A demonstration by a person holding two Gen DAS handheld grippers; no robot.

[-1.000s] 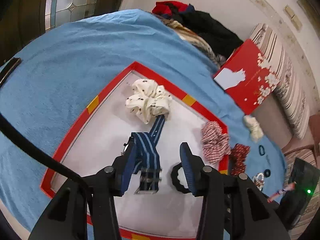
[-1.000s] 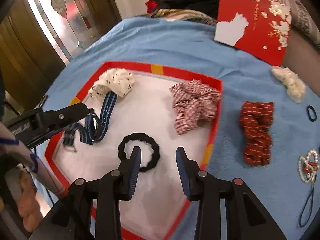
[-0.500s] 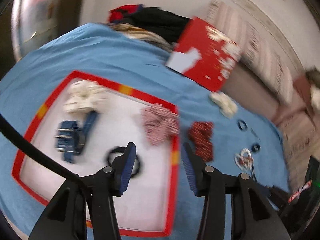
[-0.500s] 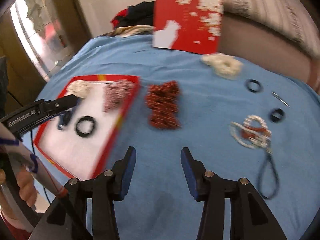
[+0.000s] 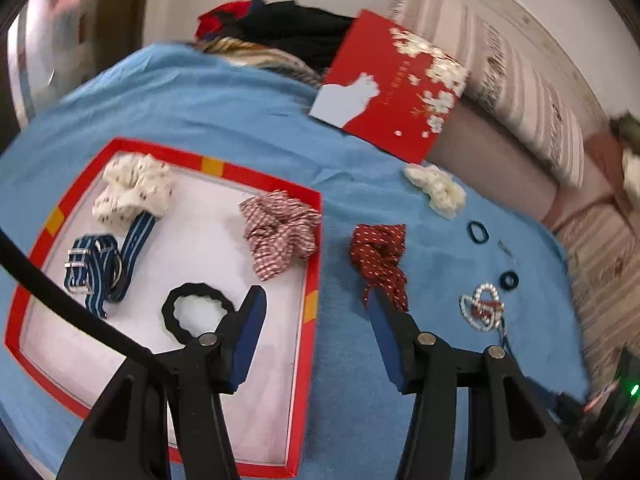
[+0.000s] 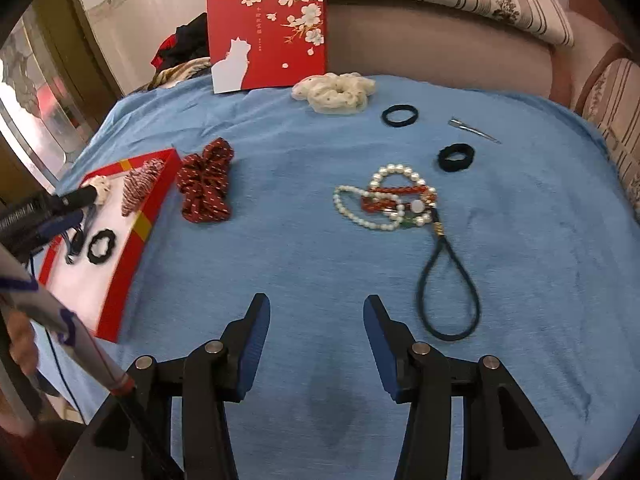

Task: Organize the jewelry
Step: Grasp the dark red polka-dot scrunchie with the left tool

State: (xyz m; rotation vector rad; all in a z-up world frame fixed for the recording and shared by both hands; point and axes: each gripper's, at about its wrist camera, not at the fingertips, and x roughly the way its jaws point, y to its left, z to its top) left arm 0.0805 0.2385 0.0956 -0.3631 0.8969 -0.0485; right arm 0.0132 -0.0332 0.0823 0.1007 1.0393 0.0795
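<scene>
Both tongs, left (image 5: 316, 312) and right (image 6: 316, 316), spread wide (nothing gripped) above blue cloth (image 6: 520, 240).

The left gripper (image 5: 316, 304) is held with its jaws spread wide and nothing between the blue pads (image 5: 248, 336), angled downward from above. The right gripper (image 6: 316, 312) is likewise parted and empty, its fingers pointing forward and down. In the right wrist view the left gripper's dark body (image 6: 44, 208) reaches in from the left edge.
</scene>
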